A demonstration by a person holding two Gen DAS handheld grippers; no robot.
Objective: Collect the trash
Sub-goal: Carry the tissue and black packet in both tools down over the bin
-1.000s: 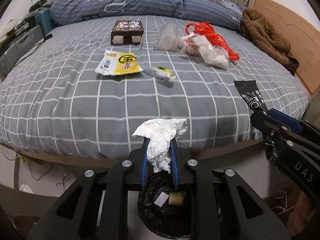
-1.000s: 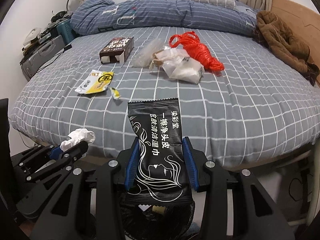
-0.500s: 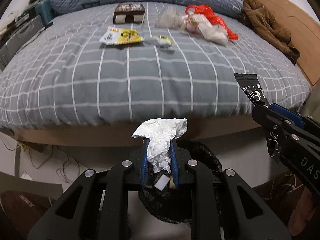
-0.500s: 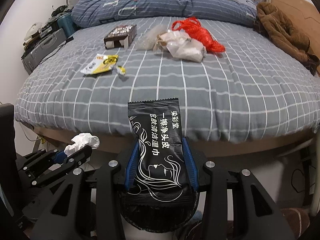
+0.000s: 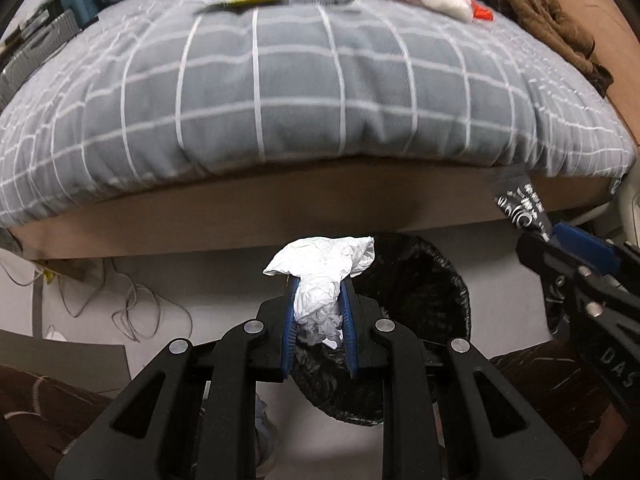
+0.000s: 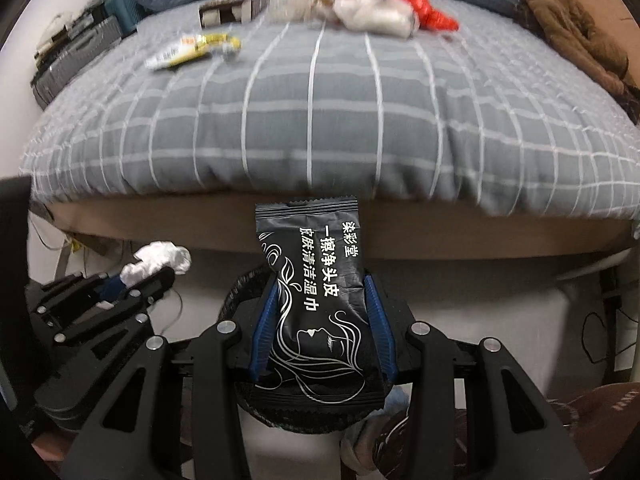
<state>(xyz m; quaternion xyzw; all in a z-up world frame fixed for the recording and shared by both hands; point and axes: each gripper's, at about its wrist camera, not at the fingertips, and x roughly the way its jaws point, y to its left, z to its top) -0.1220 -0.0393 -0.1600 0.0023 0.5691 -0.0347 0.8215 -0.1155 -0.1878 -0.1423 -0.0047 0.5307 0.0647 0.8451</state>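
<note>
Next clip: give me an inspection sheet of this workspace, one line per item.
Surface: bed with grey checked cover.
Job's things: white tissue and black wipe packet held over a black-lined bin; yellow wrapper, brown box, clear and red bags lie on the bed.
Clutter: brown garment at the bed's far right.
Grippers: left gripper shut on the tissue; right gripper shut on the packet.
Cables: loose cable on the floor.
Surroundings: cases beside the bed.
</note>
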